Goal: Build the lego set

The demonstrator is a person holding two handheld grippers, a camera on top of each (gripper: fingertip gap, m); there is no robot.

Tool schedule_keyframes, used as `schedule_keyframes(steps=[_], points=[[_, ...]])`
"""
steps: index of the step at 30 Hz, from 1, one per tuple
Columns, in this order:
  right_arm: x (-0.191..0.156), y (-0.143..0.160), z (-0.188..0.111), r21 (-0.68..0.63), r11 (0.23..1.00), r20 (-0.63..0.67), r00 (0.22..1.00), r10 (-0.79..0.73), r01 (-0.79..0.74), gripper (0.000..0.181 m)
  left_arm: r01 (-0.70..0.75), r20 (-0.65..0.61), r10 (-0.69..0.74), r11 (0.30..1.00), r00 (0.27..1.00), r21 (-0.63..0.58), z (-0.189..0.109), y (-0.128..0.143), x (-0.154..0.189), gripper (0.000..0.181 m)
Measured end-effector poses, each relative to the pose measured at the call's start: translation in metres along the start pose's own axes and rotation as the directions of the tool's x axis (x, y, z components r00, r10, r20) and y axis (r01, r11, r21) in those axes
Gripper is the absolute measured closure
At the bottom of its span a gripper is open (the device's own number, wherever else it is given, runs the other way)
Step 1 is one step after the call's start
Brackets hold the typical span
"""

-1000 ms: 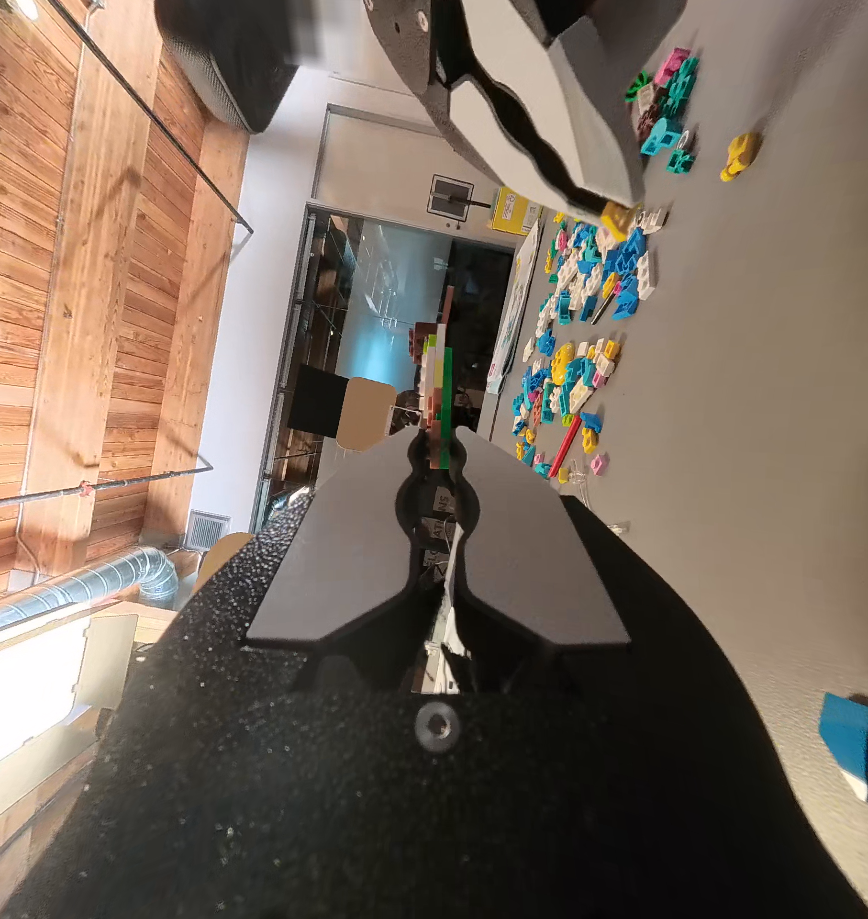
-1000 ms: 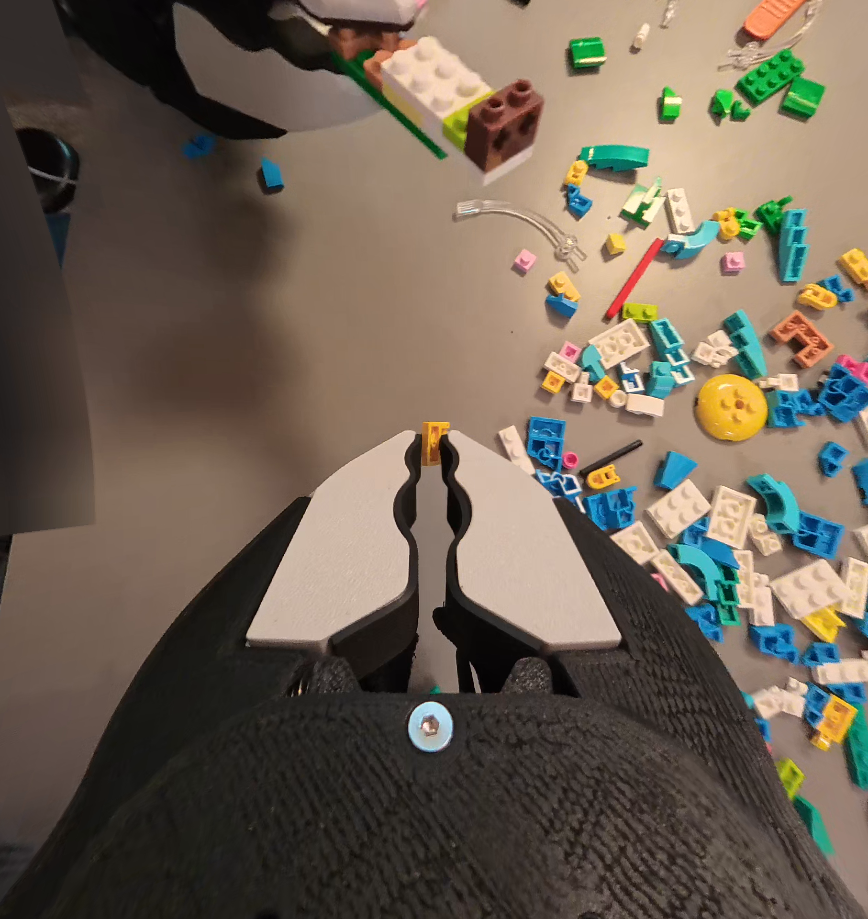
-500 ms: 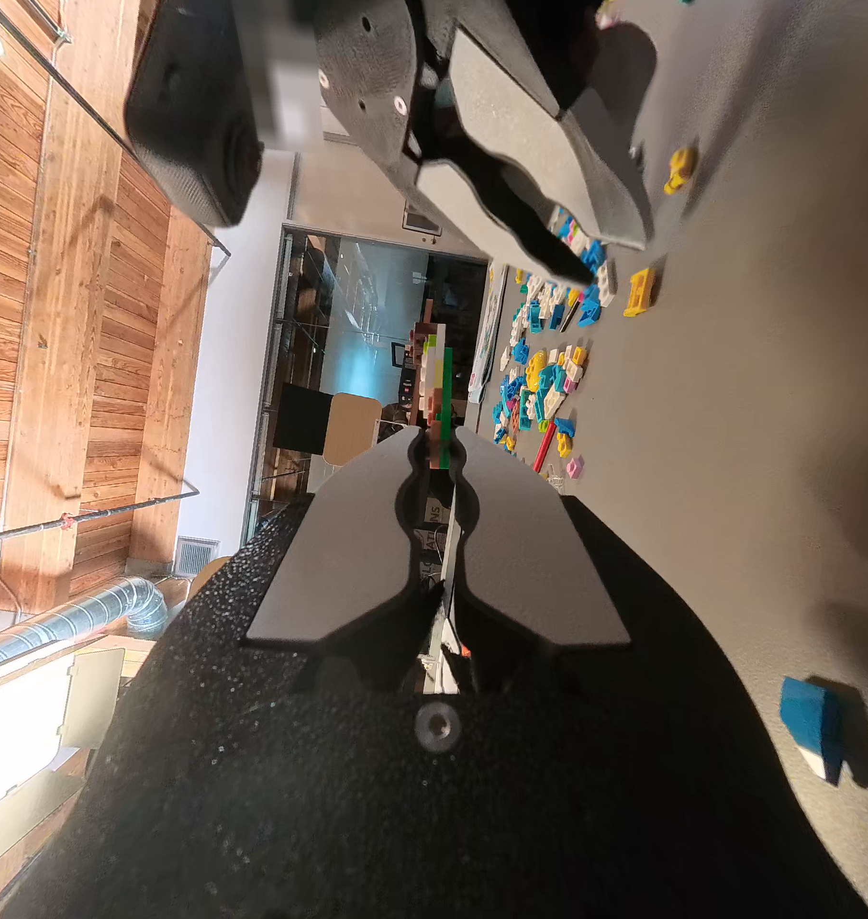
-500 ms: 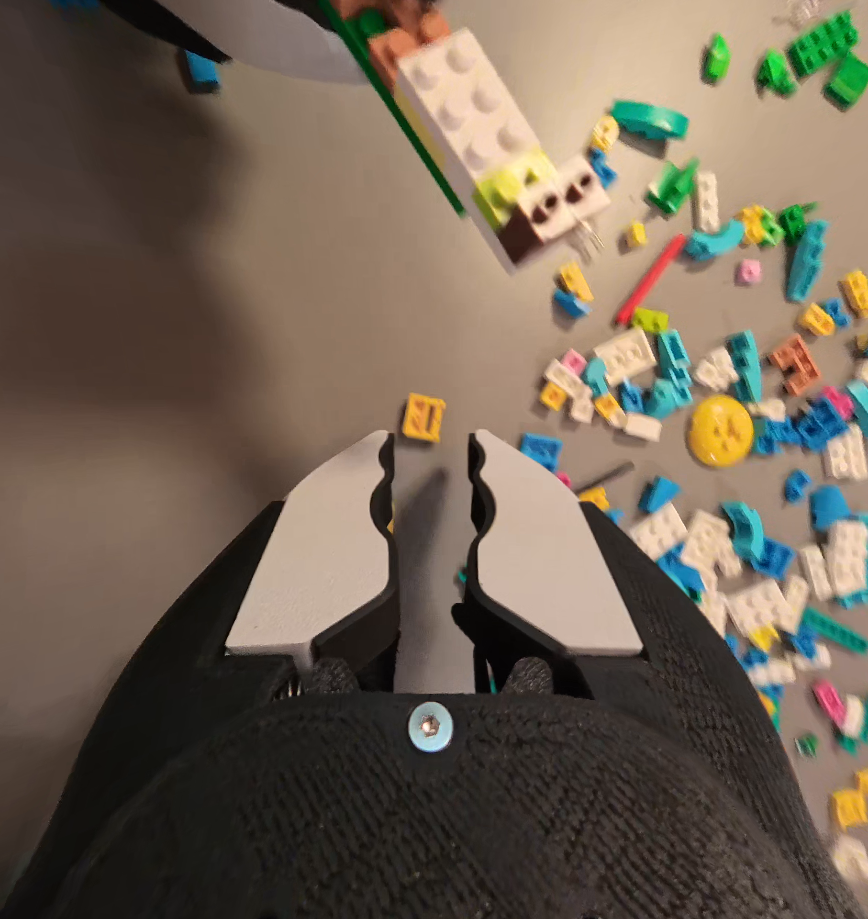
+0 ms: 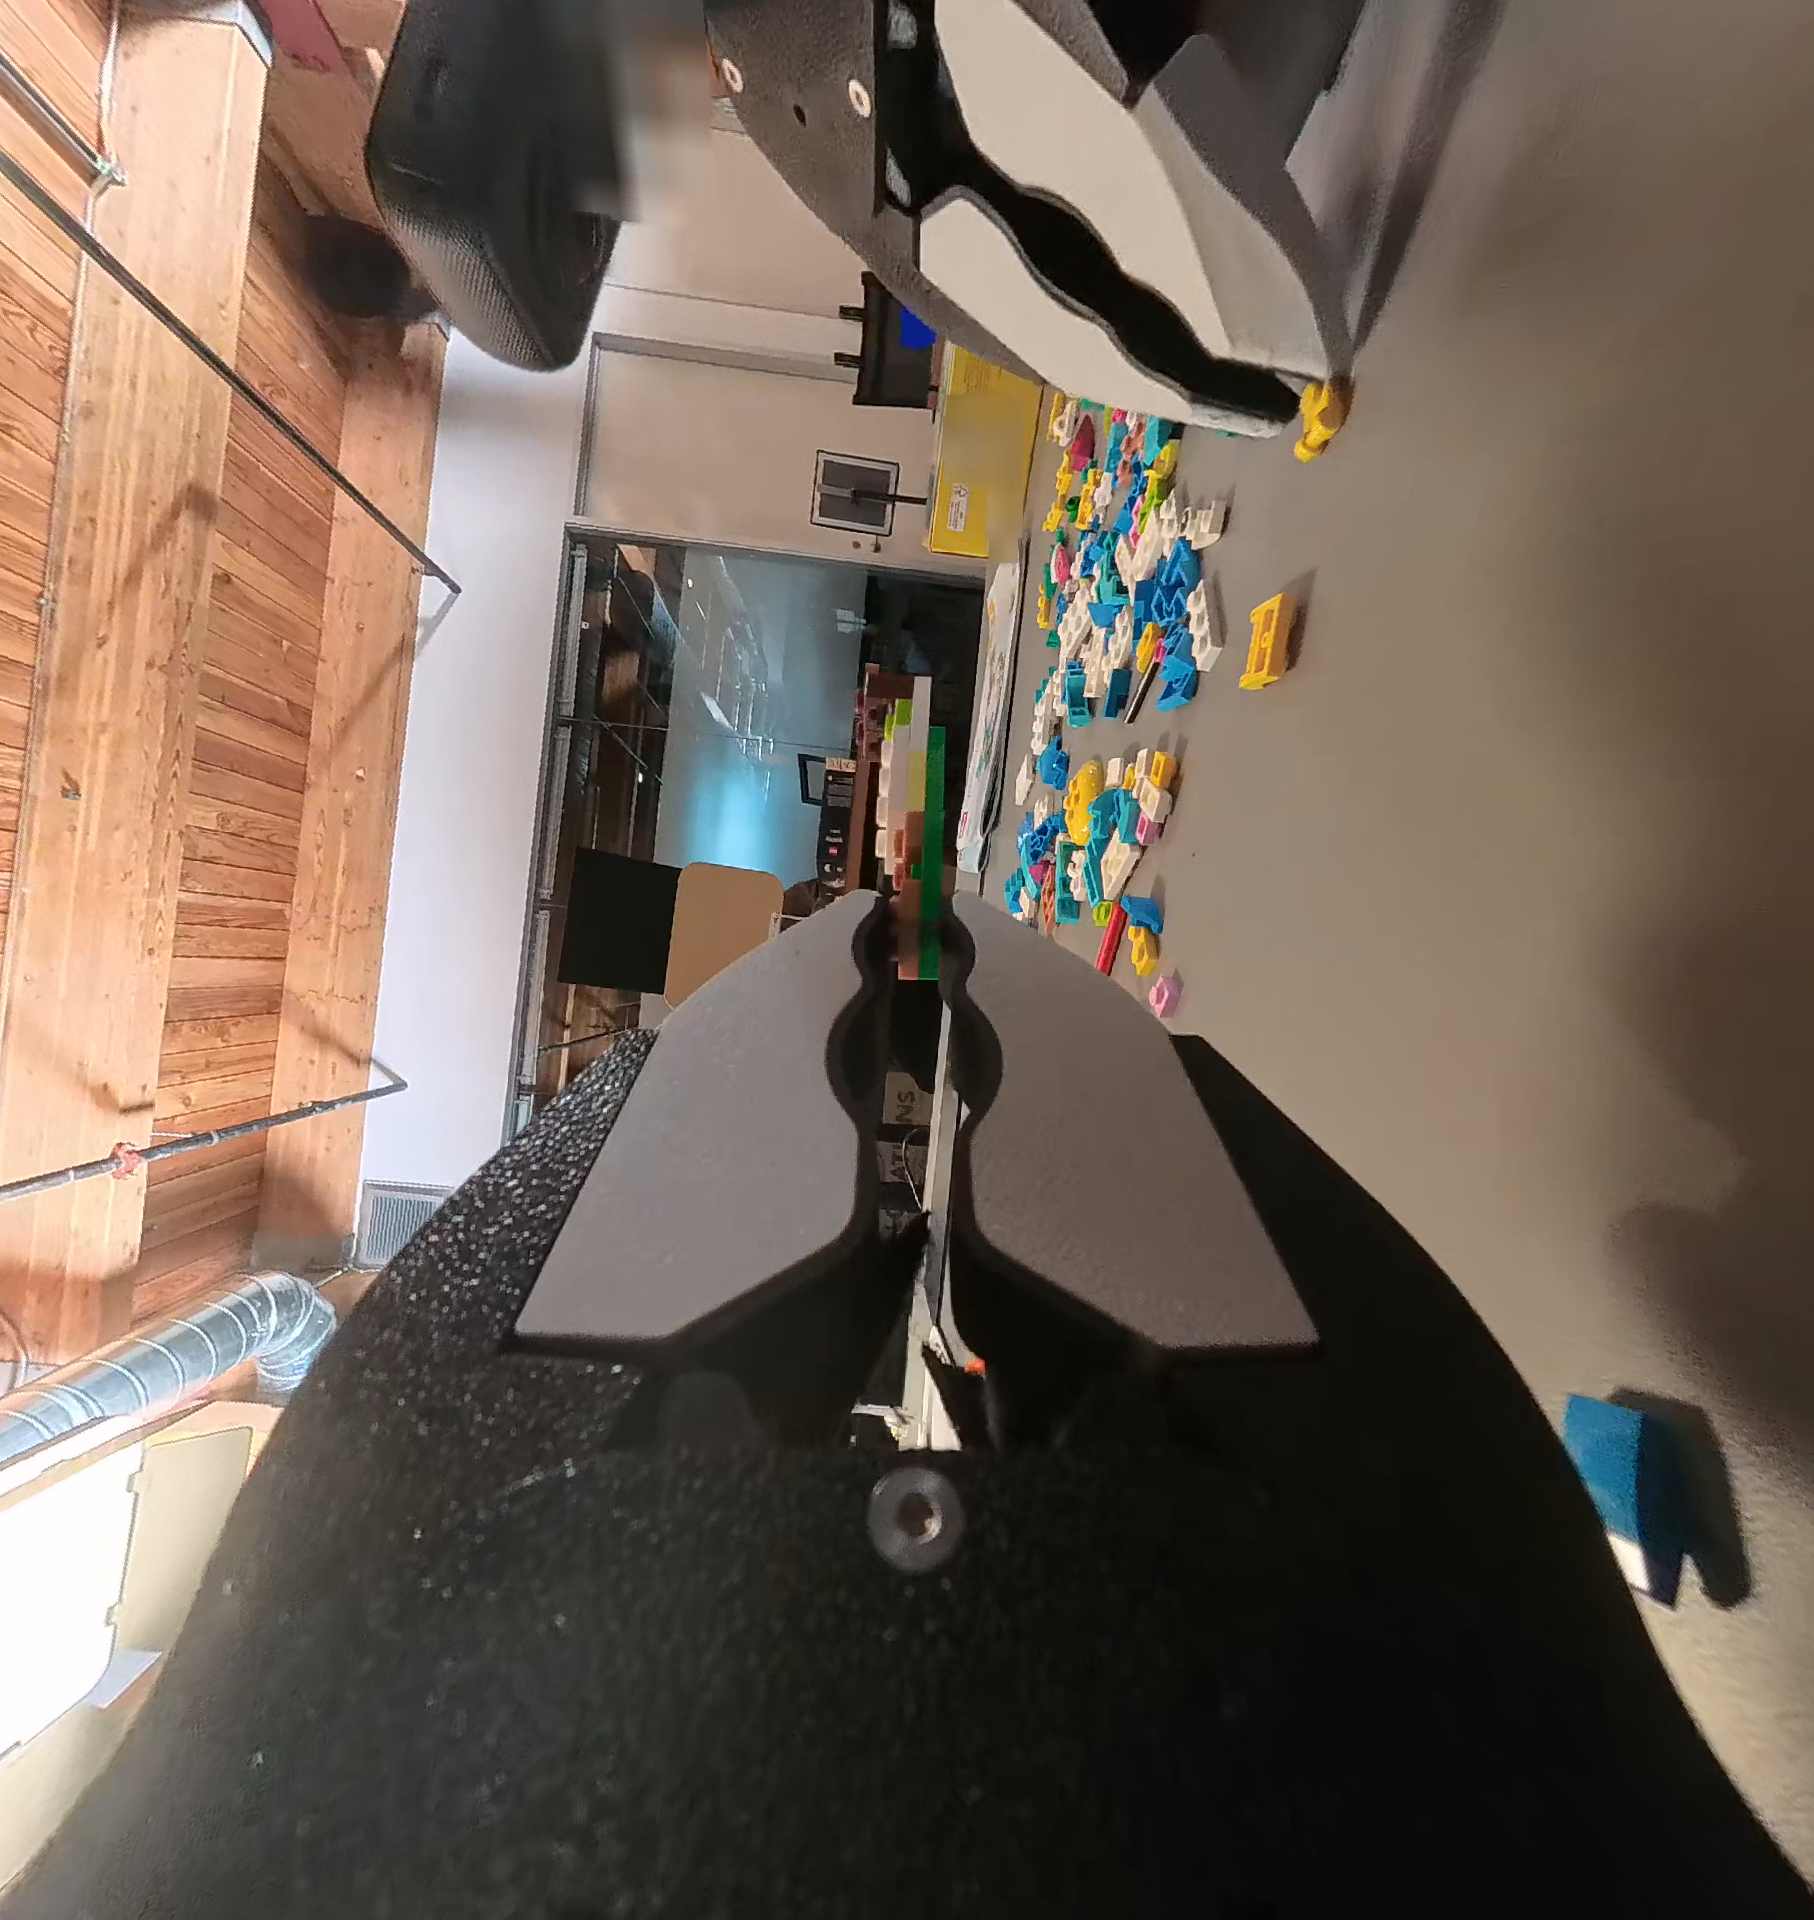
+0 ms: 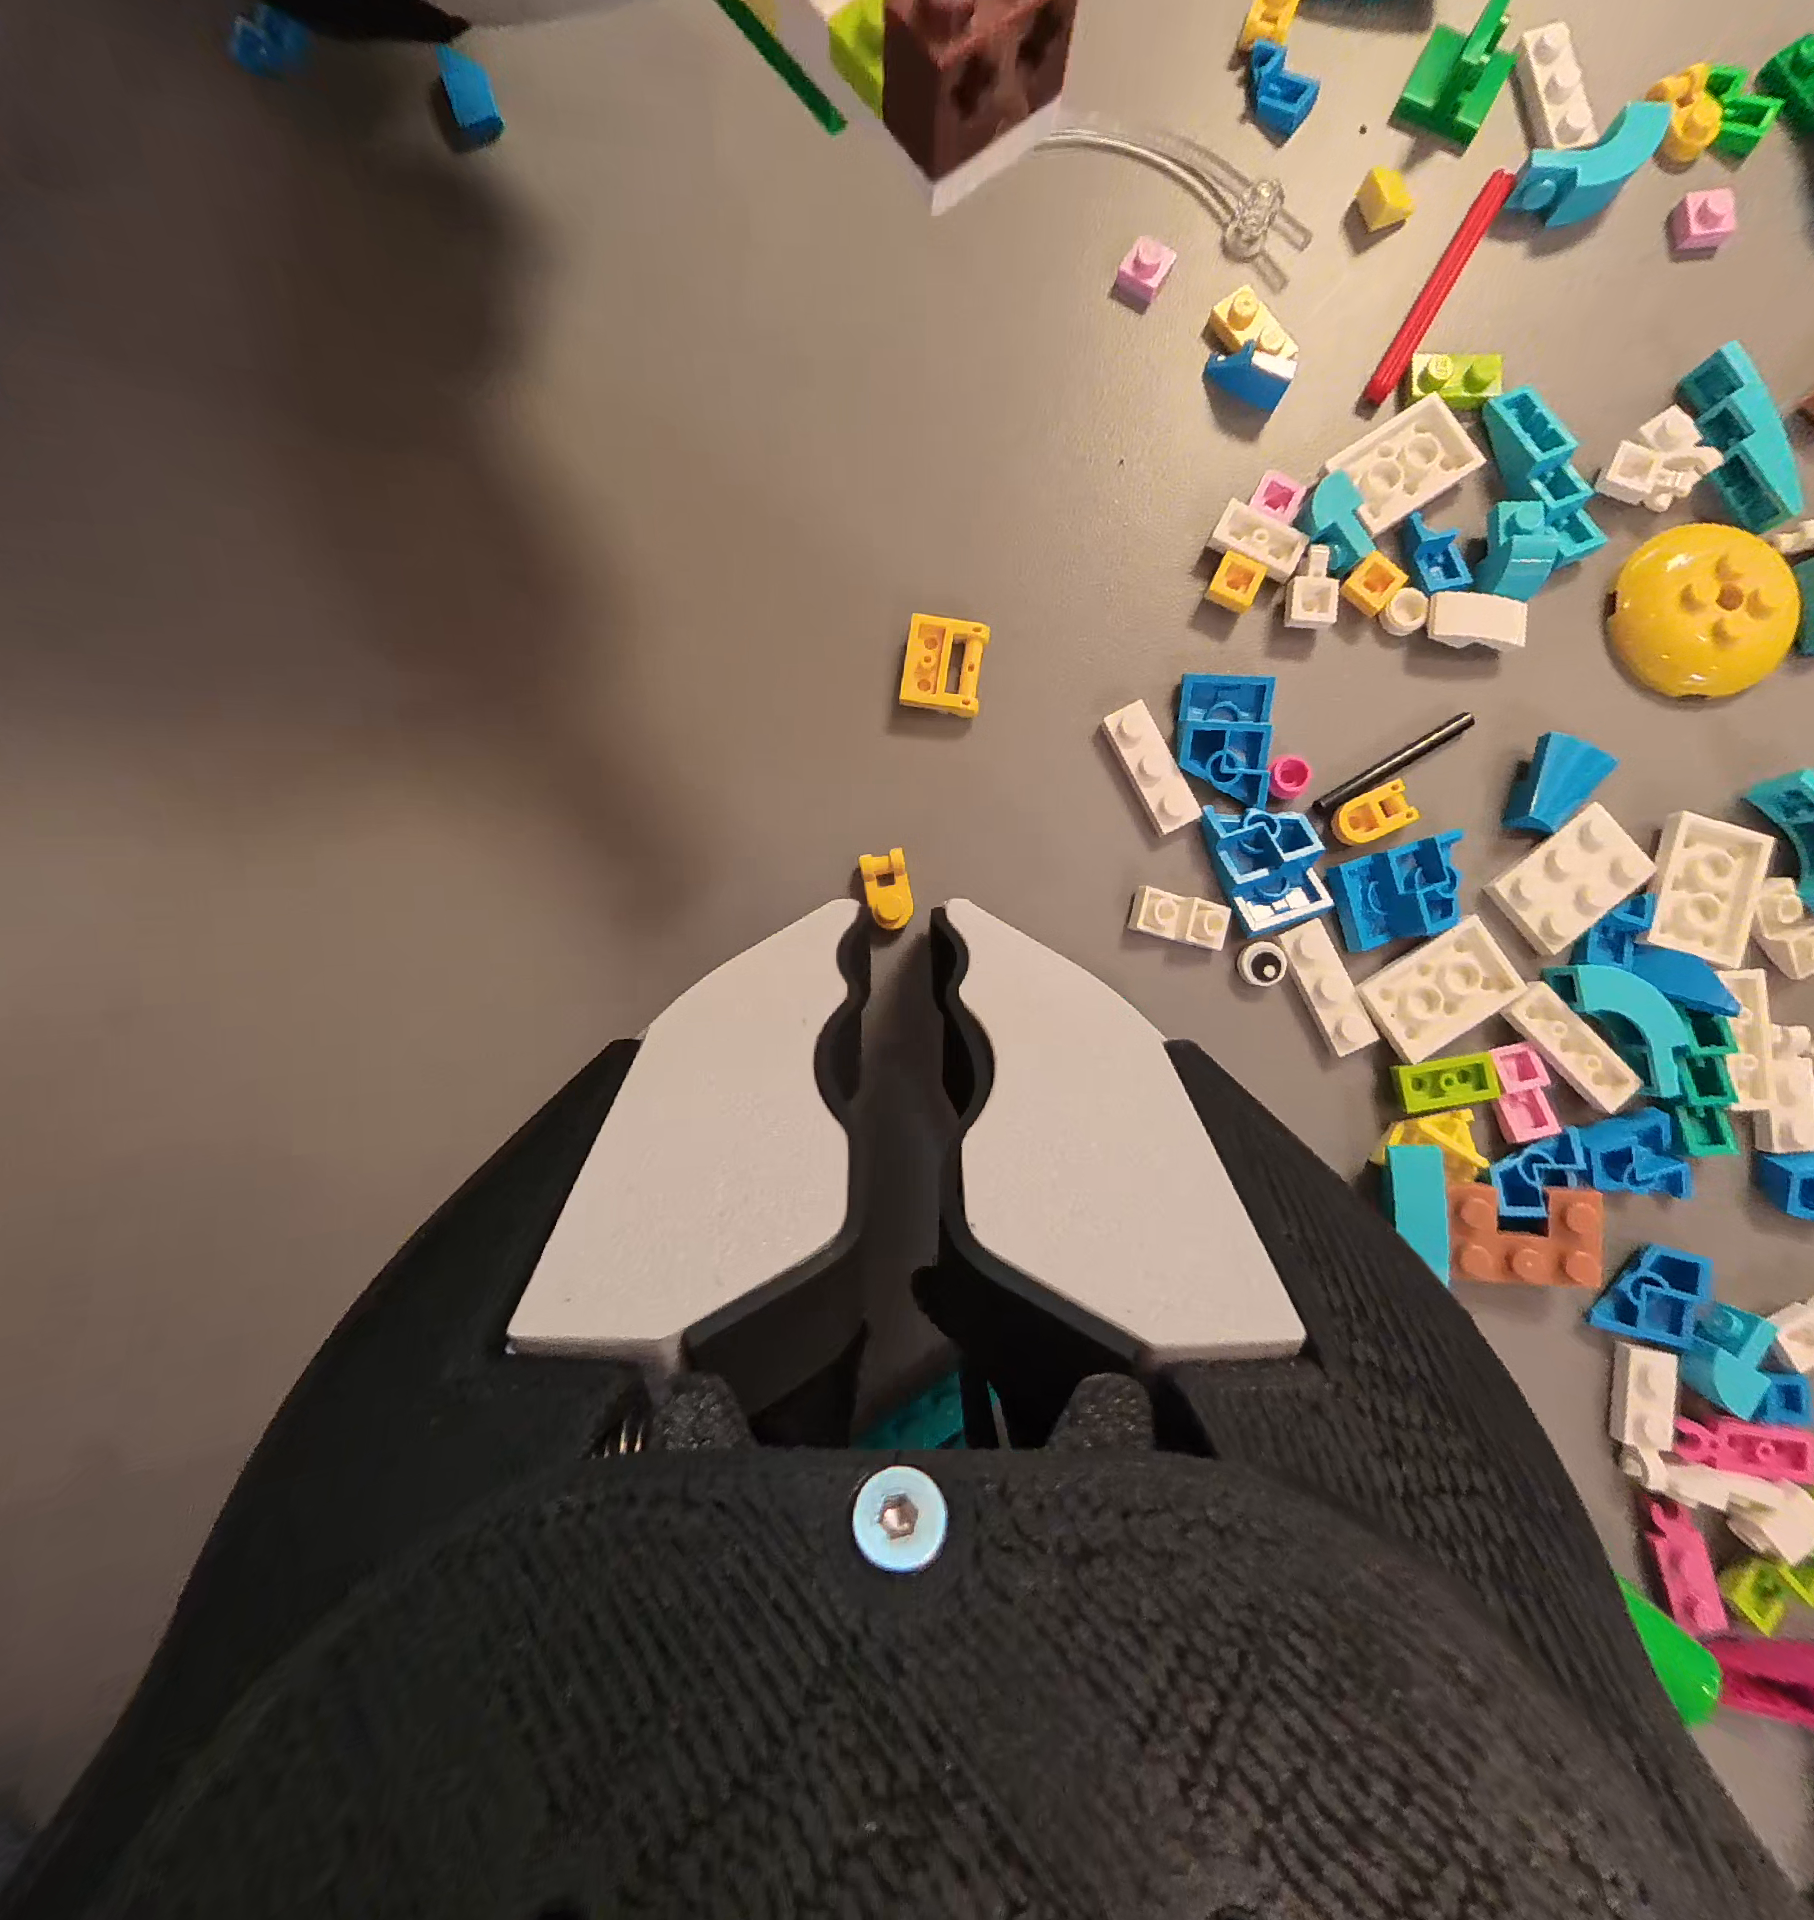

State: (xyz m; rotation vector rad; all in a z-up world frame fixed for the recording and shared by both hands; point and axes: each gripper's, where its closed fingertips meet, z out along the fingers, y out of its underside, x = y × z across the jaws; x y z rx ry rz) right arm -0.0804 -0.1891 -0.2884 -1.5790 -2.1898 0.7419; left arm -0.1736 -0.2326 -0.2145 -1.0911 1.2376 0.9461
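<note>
My left gripper (image 5: 918,920) is shut on a partly built lego assembly (image 5: 913,810): a green plate carrying white, lime and brown bricks, held edge-on in the air above the grey table (image 6: 415,582). Its brown end (image 6: 970,88) shows at the top of the right wrist view. My right gripper (image 6: 898,920) is down at the table, its jaws closed to a narrow gap on a small yellow clip piece (image 6: 885,888) at the fingertips. It also shows in the left wrist view (image 5: 1282,400) with that piece (image 5: 1318,416) poking out. A yellow plate piece (image 6: 942,665) lies loose just beyond.
A dense spread of loose bricks (image 6: 1505,935) covers the table to the right, with a yellow dome (image 6: 1708,608), a red rod (image 6: 1438,291) and a clear curved piece (image 6: 1194,166). A blue piece (image 6: 472,99) lies far left. A yellow box (image 5: 976,457) stands at the table's far end. The grippers' ends are close to 12 cm from one another. The yellow plate piece (image 6: 942,665) lies around 4 cm away from my right fingertips.
My right gripper let go of the yellow plate piece, opened, drew back and closed on the small yellow clip piece. The assembly in my left gripper shifted toward the top of the right view.
</note>
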Motion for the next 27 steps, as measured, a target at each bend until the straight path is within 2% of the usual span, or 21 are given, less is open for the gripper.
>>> schedule_keyframes(steps=[13,20,27], points=[[-0.005,-0.006,0.001,0.03,0.997,0.009,0.998,-0.069,0.069,0.171,0.007,-0.014,-0.007,1.0,1.0,0.0,-0.001,0.001,0.002,0.173],[-0.007,-0.015,-0.003,0.091,0.986,-0.017,0.99,-0.141,0.142,0.17,0.008,-0.021,-0.008,1.0,1.0,0.001,0.0,0.001,0.003,0.174],[-0.006,-0.016,-0.009,0.122,0.984,-0.023,0.992,-0.128,0.129,0.169,0.02,-0.033,-0.02,1.0,0.999,0.011,-0.001,0.0,0.004,0.174]])
